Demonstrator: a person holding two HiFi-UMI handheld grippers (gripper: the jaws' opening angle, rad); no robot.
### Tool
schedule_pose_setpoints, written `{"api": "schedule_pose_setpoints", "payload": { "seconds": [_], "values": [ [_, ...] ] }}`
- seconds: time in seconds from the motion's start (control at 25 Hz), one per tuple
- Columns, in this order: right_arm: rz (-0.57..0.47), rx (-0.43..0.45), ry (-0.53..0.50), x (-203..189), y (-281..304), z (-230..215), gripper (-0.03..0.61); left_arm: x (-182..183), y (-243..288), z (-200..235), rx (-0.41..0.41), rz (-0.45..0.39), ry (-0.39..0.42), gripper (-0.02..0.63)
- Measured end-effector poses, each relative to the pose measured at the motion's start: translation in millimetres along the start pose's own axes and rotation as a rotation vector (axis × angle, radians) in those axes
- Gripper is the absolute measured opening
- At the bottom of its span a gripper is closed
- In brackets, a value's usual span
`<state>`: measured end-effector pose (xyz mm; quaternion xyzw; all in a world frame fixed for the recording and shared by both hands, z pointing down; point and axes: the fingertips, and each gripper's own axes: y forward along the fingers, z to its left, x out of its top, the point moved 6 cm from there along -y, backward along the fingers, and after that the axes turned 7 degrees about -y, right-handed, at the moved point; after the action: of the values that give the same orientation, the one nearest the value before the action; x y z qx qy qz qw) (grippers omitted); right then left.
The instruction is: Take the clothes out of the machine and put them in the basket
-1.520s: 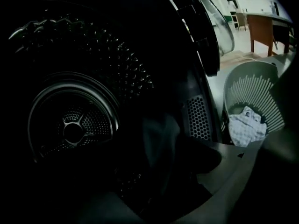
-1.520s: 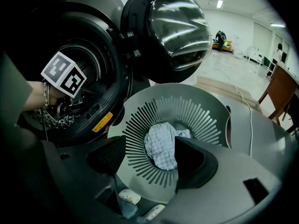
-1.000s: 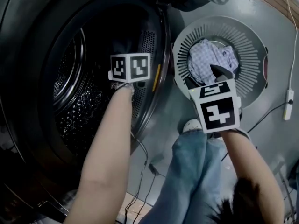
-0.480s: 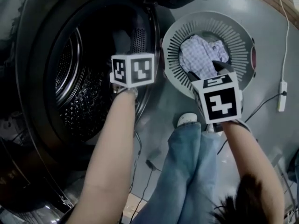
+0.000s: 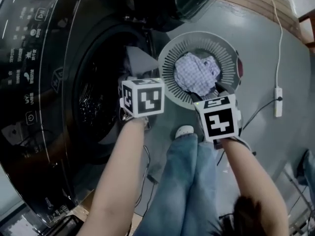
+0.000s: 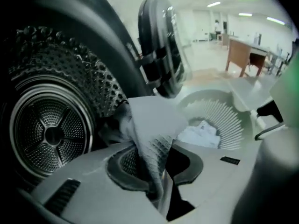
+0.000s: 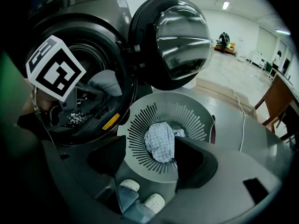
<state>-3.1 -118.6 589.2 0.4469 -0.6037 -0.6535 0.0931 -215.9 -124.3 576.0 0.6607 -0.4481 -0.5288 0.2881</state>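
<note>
From the head view, we see the left gripper (image 5: pixel 142 96) has drawn back from the drum mouth of the machine (image 5: pixel 54 82), where it was reaching in a second ago. A grey cloth (image 5: pixel 137 63) trails from it at the opening. The right gripper (image 5: pixel 217 113) hangs over the near rim of the basket (image 5: pixel 170 65), which stands right of the machine and already holds a checked garment (image 5: pixel 196 73).

In the left gripper view, the jaws have just been closing, and the left gripper (image 6: pixel 156 171) now pinches the grey cloth (image 6: pixel 156 120), with the drum to the left and the basket (image 6: pixel 219 120) further right.

In the right gripper view, the right gripper (image 7: pixel 149 164) stands spread with nothing in it, above the basket (image 7: pixel 140 134).

We judge that a second piece is caught and only needs carrying right to the basket.
</note>
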Motion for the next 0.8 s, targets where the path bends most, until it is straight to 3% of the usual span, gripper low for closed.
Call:
{"api": "schedule_pose_setpoints", "payload": {
  "seconds": [0.6, 0.8],
  "values": [
    [-0.011, -0.062, 0.089, -32, -61, -48, 0.307, 56, -64, -111, -0.385, -0.083, -0.047, 0.080],
    [-0.014, -0.098, 0.124, -46, -70, -74, 0.307, 76, -76, -159, -0.498, -0.117, -0.005, 0.080]
  ]
}}
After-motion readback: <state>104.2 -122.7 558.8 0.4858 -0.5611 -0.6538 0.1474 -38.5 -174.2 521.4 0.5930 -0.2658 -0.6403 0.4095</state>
